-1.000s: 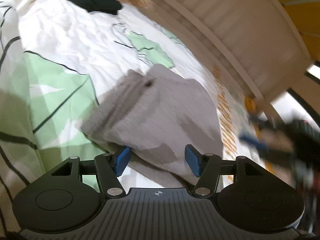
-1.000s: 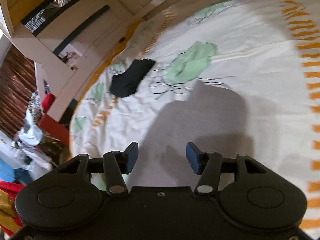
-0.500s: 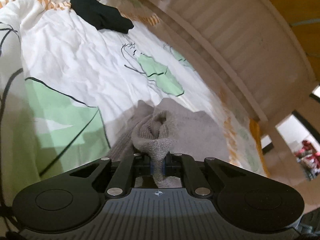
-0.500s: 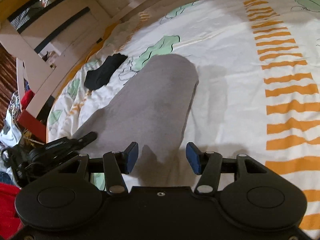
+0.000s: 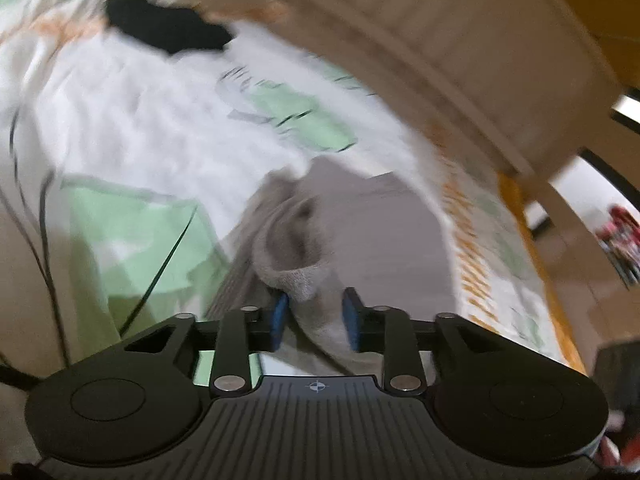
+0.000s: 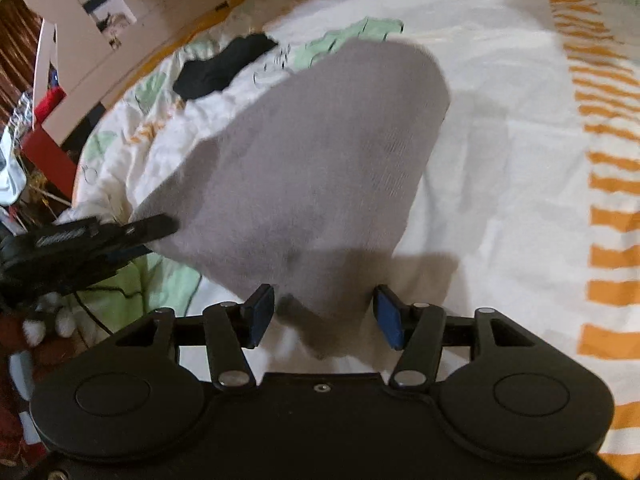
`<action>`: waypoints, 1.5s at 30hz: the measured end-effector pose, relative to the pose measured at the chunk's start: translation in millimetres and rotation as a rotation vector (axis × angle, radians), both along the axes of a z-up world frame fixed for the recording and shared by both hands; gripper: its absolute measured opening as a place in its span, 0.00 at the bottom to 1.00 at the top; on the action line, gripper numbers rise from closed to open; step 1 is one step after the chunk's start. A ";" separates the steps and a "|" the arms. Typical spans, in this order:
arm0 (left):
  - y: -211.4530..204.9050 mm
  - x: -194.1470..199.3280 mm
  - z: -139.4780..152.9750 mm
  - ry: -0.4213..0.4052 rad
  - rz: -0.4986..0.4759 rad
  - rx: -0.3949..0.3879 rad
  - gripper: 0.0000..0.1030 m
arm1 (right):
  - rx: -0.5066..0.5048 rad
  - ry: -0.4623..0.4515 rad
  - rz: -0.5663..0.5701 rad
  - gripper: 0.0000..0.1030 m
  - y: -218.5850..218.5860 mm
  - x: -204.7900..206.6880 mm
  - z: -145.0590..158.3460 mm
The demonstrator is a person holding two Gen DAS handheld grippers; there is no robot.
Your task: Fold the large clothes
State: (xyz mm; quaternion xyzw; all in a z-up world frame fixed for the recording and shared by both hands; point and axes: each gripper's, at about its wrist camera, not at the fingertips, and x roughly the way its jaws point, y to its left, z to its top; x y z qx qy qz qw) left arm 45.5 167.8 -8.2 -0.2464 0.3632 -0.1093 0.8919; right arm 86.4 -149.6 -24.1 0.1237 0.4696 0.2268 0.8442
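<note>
A grey knitted garment (image 5: 360, 240) lies on the bed, its bunched ribbed edge raised between the fingers of my left gripper (image 5: 316, 316). Those jaws are opening and the blue pads no longer pinch the cloth. In the right wrist view the same grey garment (image 6: 320, 160) stretches away from me. Its near end sits between the fingers of my right gripper (image 6: 324, 316), whose jaws stand wide, still opening a little, with the pads clear of the fabric. The left gripper (image 6: 156, 226) shows at the garment's left edge there.
The bed has a white duvet (image 6: 500, 160) with green patches and orange stripes. A black garment (image 5: 168, 28) lies farther up it, also the black garment (image 6: 224, 68) in the right view. A pale wooden rail (image 5: 460, 40) borders the bed. Red and white clutter (image 6: 48, 152) stands beyond the left side.
My left gripper shut on the garment's edge, lifted it, and its jaws have parted again. My right gripper came down towards the garment's near end, which now sits between its fingers.
</note>
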 end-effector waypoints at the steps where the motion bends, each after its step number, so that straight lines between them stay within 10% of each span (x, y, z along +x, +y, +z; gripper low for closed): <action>1: 1.0 -1.4 8.5 -0.021 -0.019 0.006 0.34 | 0.010 -0.009 -0.005 0.66 -6.4 -0.5 6.5; 10: -20.7 54.1 44.6 -0.175 -0.124 0.054 0.43 | 0.064 -0.056 -0.040 0.73 -26.8 7.8 28.0; 17: -54.5 133.0 4.4 -0.169 -0.222 0.183 0.42 | 0.069 -0.098 -0.050 0.73 -22.6 20.0 26.9; 21: -47.2 155.6 -41.1 -0.015 -0.219 0.295 0.42 | 0.076 -0.128 -0.065 0.72 -23.0 31.6 28.2; 26: -18.8 148.9 -52.5 0.029 -0.147 0.211 0.45 | 0.039 -0.206 -0.094 0.70 -21.9 56.4 35.7; 30: -18.2 143.5 -52.1 0.017 -0.151 0.231 0.45 | -0.025 -0.267 -0.148 0.28 -12.3 84.6 38.1; 39: -13.3 144.9 -39.5 -0.005 -0.150 0.186 0.45 | -0.239 -0.307 -0.020 0.29 64.4 115.9 -7.1; 45: -9.6 145.3 -27.4 -0.095 -0.137 0.150 0.68 | -0.326 -0.385 0.039 0.29 88.1 104.1 -12.9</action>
